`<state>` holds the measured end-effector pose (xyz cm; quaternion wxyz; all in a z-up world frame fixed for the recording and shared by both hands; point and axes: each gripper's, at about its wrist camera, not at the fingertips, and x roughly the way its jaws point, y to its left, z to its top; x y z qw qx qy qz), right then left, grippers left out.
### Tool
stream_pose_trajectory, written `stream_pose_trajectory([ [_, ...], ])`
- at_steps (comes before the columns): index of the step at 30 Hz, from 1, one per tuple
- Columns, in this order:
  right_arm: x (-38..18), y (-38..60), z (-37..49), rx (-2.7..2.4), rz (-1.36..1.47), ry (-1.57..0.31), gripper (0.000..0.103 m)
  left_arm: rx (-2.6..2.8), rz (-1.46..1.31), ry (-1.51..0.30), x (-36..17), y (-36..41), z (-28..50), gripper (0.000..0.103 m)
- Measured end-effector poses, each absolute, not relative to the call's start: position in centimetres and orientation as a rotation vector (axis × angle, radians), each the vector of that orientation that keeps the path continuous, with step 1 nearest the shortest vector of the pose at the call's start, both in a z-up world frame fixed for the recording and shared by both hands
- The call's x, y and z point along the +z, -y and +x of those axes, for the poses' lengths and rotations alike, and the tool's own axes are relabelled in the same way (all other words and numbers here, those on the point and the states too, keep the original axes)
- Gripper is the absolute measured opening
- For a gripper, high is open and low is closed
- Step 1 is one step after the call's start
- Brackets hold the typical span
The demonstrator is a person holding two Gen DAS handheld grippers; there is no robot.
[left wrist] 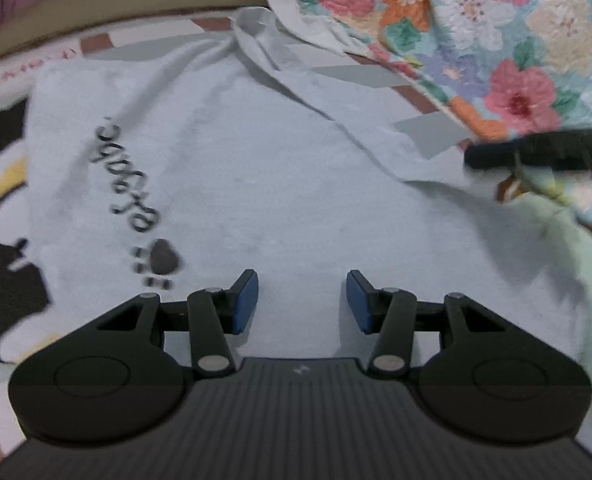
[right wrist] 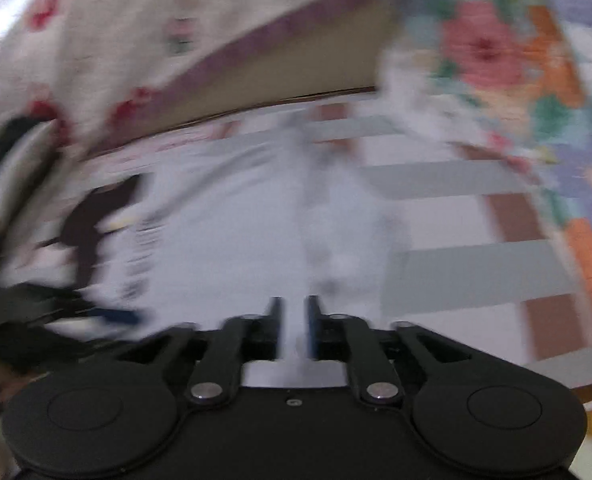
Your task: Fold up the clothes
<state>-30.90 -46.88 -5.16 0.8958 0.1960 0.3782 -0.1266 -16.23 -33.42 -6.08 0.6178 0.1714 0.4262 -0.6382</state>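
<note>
Left wrist view: the left gripper (left wrist: 302, 300) hangs over a pale grey garment (left wrist: 256, 184) with its blue-padded fingers (left wrist: 245, 300) spread wide apart and nothing between them. The garment lies flat on a sheet (left wrist: 352, 74) patterned with grey and brown blocks. It fills the middle of this view, reaching from directly under the fingers to the far edge of the sheet. Black cursive lettering with a small dark heart (left wrist: 164, 258) runs along the garment's left part, just beyond the left finger. A long strip of the garment (left wrist: 280, 60), a sleeve or folded edge, runs diagonally from its far side toward its right side. Beyond the garment on the right lies a flowered quilt (left wrist: 496, 32). The right gripper (left wrist: 496, 156) shows as a blurred dark bar at the garment's right edge, and whether it touches the cloth cannot be told here.

Right wrist view: heavily blurred. The right gripper (right wrist: 294, 312) has its fingers drawn close together with a narrow gap between them. The pale garment (right wrist: 224, 232) appears in that gap, but the blur hides whether it is truly pinched. The garment spreads ahead and to the left of the fingers. The blocked sheet (right wrist: 456, 272) shows to the garment's right, with the flowered quilt (right wrist: 516, 72) farther right.
</note>
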Motion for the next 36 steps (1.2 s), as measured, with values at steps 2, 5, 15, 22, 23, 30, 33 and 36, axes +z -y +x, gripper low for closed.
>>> stream_pose_trajectory([
  [2,-5.5,44.7,-31.0,-0.216,0.323,-0.844,0.055,-1.517,0.389,-0.98,-5.5,33.6,-17.3,0.048],
  [5,-6.5,44.8,-33.7,-0.313,0.303,-0.886,0.056,-1.569,0.405,-0.969,-4.9,34.6,-19.2,0.048],
  [15,-7.8,47.3,-41.8,-0.38,0.564,-0.744,0.01,-1.564,0.498,-0.942,-5.8,44.6,-22.7,0.051],
  [22,-7.5,47.3,-44.5,-0.337,0.602,-0.624,0.019,-1.658,0.353,-1.079,-6.3,48.9,-19.3,0.033],
  [23,-7.4,47.0,-44.1,-0.295,0.601,-0.595,0.028,-1.673,0.398,-1.037,-5.7,48.7,-20.0,0.032],
  [30,-10.0,46.7,-39.0,-0.297,0.454,-0.761,0.055,-1.671,0.433,-0.795,-2.1,47.6,-19.3,0.042],
  [33,-10.4,47.0,-39.5,-0.327,0.486,-0.753,0.017,-1.472,0.412,-0.743,-2.1,49.4,-15.0,0.046],
  [36,-10.4,47.1,-40.3,-0.355,0.529,-0.729,0.014,-1.327,0.408,-0.688,-3.0,51.3,-11.1,0.05],
])
